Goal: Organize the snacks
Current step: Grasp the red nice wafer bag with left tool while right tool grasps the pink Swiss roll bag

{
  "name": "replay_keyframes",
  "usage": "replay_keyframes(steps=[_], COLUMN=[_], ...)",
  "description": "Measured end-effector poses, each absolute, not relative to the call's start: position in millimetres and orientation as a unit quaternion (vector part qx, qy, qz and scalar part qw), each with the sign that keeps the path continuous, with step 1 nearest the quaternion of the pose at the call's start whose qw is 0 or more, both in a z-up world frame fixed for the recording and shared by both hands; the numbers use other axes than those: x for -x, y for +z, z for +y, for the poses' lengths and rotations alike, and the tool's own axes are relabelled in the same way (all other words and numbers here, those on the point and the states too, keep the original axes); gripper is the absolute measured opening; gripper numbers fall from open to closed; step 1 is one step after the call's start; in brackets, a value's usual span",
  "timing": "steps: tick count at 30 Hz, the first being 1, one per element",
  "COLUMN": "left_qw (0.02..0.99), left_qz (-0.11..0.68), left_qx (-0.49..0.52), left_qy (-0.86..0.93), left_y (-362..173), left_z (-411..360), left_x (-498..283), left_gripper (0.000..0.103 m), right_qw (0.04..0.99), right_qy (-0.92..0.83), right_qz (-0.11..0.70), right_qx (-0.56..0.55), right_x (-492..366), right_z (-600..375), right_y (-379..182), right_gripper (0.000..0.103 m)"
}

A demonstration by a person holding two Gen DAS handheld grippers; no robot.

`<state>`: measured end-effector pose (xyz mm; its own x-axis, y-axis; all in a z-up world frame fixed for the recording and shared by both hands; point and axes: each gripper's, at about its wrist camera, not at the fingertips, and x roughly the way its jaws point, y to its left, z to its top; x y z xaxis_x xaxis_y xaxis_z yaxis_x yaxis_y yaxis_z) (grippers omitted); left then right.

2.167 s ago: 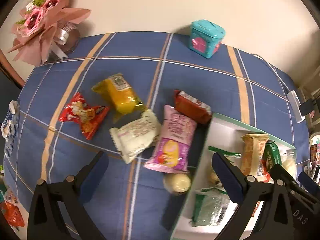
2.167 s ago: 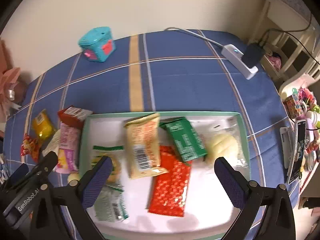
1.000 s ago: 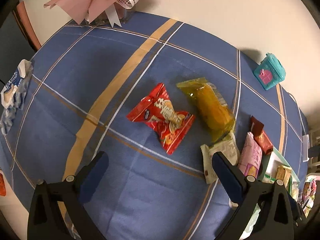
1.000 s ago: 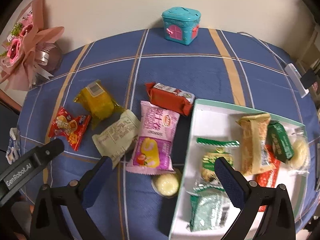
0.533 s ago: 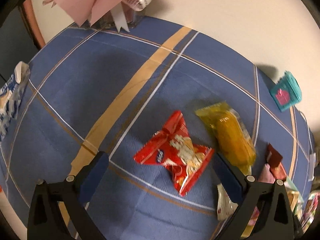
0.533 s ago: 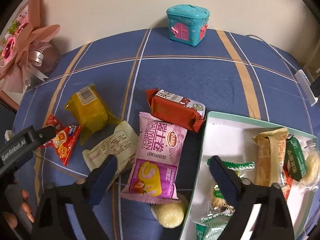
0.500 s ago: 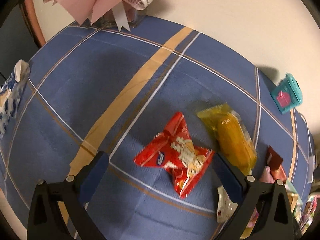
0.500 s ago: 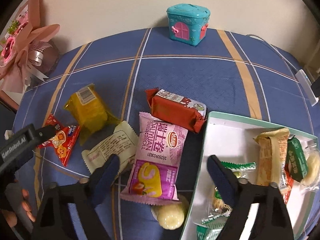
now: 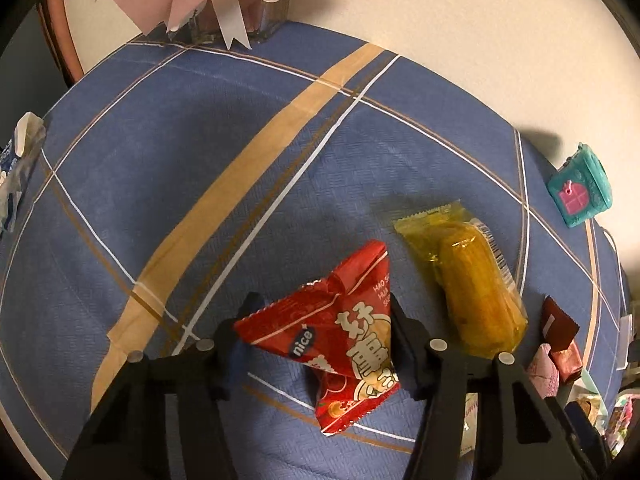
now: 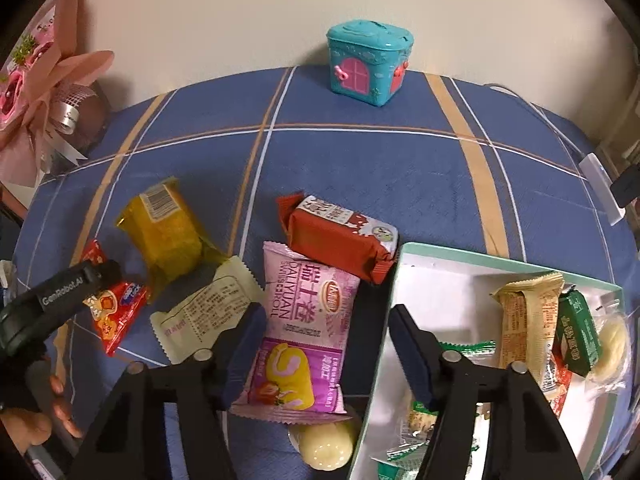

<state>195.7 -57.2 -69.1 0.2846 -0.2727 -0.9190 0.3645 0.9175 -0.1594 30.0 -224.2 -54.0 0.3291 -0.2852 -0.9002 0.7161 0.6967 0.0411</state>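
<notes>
My left gripper [image 9: 320,320] has its fingers closed against both sides of a red snack packet [image 9: 340,336] on the blue plaid cloth; the packet also shows in the right wrist view [image 10: 116,312]. A yellow packet [image 9: 472,280] lies just right of it. My right gripper [image 10: 324,336] is open, its fingers on either side of a pink Swiss-roll packet [image 10: 308,328]. Beside it lie a cream packet [image 10: 208,312], a dark red packet [image 10: 340,236] and a pale round sweet [image 10: 324,444]. The white tray [image 10: 440,268] at the right holds several snacks.
A teal toy house [image 10: 368,60] stands at the back by the wall. A pink bouquet [image 10: 36,92] stands at the back left. A white power strip [image 10: 600,188] lies at the right edge. A blue-white wrapper [image 9: 16,168] lies at the cloth's left edge.
My left gripper has come down onto the red packet and closed on it. My right gripper has lowered over the pink packet and narrowed its opening.
</notes>
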Motion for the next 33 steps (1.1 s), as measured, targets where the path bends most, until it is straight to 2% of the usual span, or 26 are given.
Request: replay_keyframes(steps=[3,18,22,24,26,33], left_qw=[0.799,0.772,0.777,0.777,0.779,0.792], left_qz=[0.563,0.580,0.572,0.572,0.570,0.551], left_qx=[-0.048,-0.086,-0.105,-0.103,-0.098,-0.090], left_qy=[-0.205,-0.245,-0.241,-0.241,-0.240,-0.245], left_y=[-67,-74,-75,-74,-71,-50], left_z=[-61,-85,-95,-96,-95,-88], left_x=[-194,-179,-178,-178,-179,-177], left_gripper=[0.059,0.059,0.059,0.058,0.051,0.048], right_qw=[0.791,0.782,0.776,0.775,0.775,0.782], right_qy=[-0.306,-0.278,-0.277,-0.275,-0.276,-0.259], right_qz=[0.473,0.497,0.498,0.497,0.493,0.479], right_qx=[-0.236,-0.253,-0.272,-0.276,-0.283,-0.303], right_x=[-27,-38,-36,-35,-34,-26], right_z=[-225,-218,-222,-223,-225,-232], right_y=[-47,-75,-85,-86,-87,-72], right_gripper=[0.059,0.058,0.047,0.045,0.043,0.041])
